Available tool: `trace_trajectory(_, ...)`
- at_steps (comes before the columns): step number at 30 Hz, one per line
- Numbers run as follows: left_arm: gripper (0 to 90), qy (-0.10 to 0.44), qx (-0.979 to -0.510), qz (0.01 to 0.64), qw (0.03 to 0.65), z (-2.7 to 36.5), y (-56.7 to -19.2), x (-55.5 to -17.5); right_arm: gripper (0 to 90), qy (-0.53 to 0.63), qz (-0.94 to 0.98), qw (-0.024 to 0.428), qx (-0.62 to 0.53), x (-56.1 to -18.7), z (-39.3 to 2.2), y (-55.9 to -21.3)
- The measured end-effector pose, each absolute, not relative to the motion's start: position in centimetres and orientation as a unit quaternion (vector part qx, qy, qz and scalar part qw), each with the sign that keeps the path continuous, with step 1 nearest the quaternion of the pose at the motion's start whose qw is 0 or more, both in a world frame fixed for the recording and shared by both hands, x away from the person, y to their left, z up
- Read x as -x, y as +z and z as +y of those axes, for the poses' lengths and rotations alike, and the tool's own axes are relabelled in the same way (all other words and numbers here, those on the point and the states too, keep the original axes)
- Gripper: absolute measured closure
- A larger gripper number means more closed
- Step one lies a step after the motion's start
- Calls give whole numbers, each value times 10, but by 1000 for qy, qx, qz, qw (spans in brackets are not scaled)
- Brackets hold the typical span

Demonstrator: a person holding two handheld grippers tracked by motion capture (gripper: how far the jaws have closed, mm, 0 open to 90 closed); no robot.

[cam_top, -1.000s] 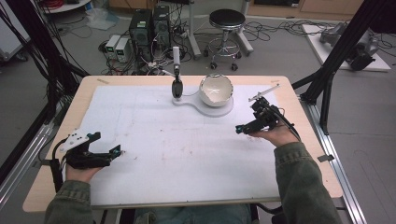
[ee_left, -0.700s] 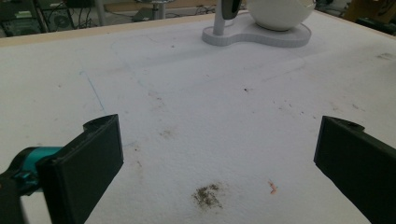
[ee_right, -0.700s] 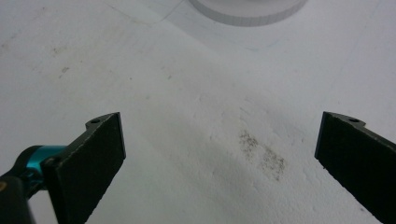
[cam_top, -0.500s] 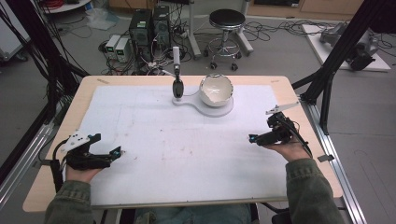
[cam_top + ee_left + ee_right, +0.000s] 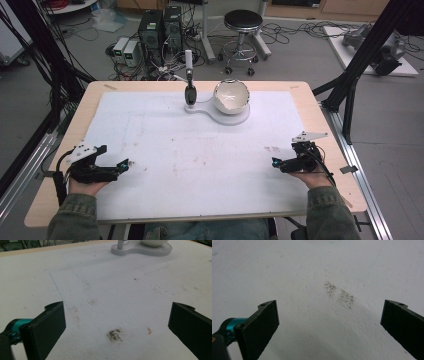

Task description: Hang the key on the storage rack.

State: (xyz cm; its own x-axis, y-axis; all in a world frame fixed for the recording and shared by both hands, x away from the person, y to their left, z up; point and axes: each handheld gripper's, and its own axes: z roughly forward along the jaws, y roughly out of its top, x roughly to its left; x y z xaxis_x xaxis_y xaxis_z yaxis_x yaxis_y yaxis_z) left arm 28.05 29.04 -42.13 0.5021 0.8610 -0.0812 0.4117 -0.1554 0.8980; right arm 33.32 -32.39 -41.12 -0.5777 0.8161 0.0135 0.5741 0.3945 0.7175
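White bowl (image 5: 231, 96) sits on a white stand (image 5: 220, 112), contents indiscernible.

Wooden table (image 5: 60, 145), white mat (image 5: 200, 150) covering it, smudged. Far centre: white bowl (image 5: 231, 95) on white base (image 5: 235, 116), upright post (image 5: 190, 92) beside. Floor beyond: stool (image 5: 242, 22), computer towers (image 5: 160, 27).

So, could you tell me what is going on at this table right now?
A person sits at the table with a two-jaw gripper in each hand. The left gripper and the right gripper both rest low over the white mat near its front corners, jaws wide open and holding nothing. At the far side, a white bowl sits on a white stand beside a dark upright post, untouched.
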Motion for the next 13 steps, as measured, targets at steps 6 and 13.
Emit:
trace_trajectory(6, 18, 224, -733, 445, 463, 289, -423, -280, 8, 357, 805, 186, -436, -326, -326, -423)
trace_trajectory(13, 17, 222, -736, 446, 458, 289, -425, -280, 8, 365, 801, 190, -435, -327, -325, -426)
